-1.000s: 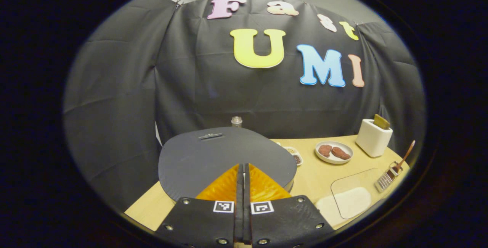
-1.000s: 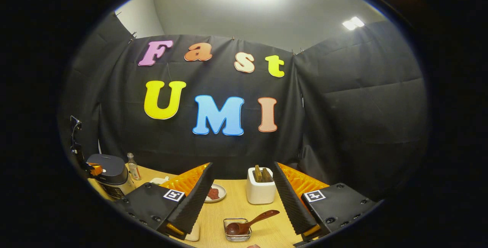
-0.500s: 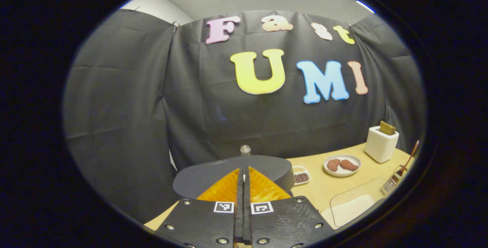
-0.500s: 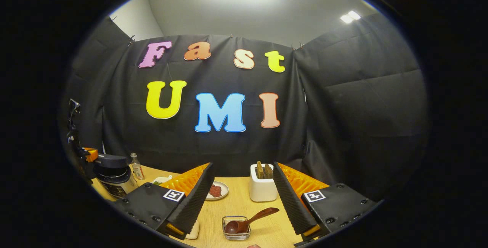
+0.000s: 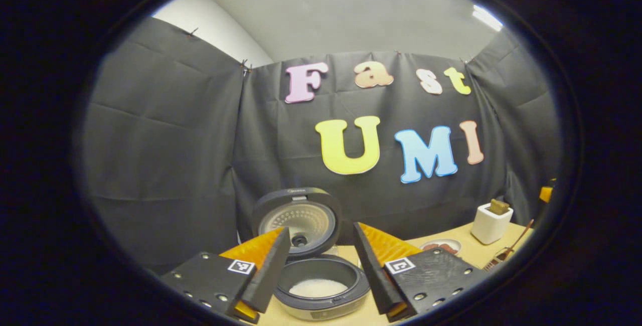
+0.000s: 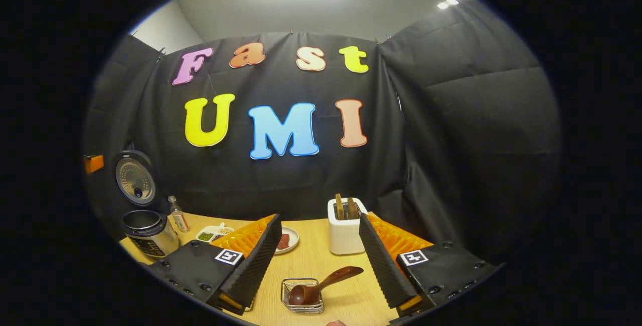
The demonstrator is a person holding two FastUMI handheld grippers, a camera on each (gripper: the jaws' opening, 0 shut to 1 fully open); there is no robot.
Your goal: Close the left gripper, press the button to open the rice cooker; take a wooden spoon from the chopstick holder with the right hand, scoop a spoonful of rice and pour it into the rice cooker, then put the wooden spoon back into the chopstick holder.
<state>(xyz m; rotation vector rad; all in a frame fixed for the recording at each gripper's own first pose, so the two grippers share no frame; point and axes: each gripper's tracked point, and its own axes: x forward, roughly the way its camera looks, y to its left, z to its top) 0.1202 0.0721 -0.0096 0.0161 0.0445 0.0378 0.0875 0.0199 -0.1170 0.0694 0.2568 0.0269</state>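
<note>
The rice cooker (image 5: 321,293) stands open right in front of my left gripper (image 5: 321,271). Its lid (image 5: 297,220) is tipped upright behind the pot, and something white lies in the pot's bottom. My left gripper is open, with the pot's rim between its fingers and nothing held. In the right gripper view the cooker (image 6: 146,233) sits far left with its lid (image 6: 133,179) raised. The wooden spoon (image 6: 321,286) leans bowl-down in a small wire chopstick holder (image 6: 302,300), its handle pointing up and right. My right gripper (image 6: 318,261) is open just above and behind it, touching nothing.
A white box (image 6: 345,231) with brown slices stands behind the spoon. On the wooden table (image 6: 311,261), left of the box, are a plate of meat (image 6: 286,239), a divided dish (image 6: 215,232) and a small bottle (image 6: 178,214). Black cloth walls stand close behind.
The cooker lid has swung up from flat to upright. My left gripper went from shut to open and drew back. The right gripper view tilted down slightly.
</note>
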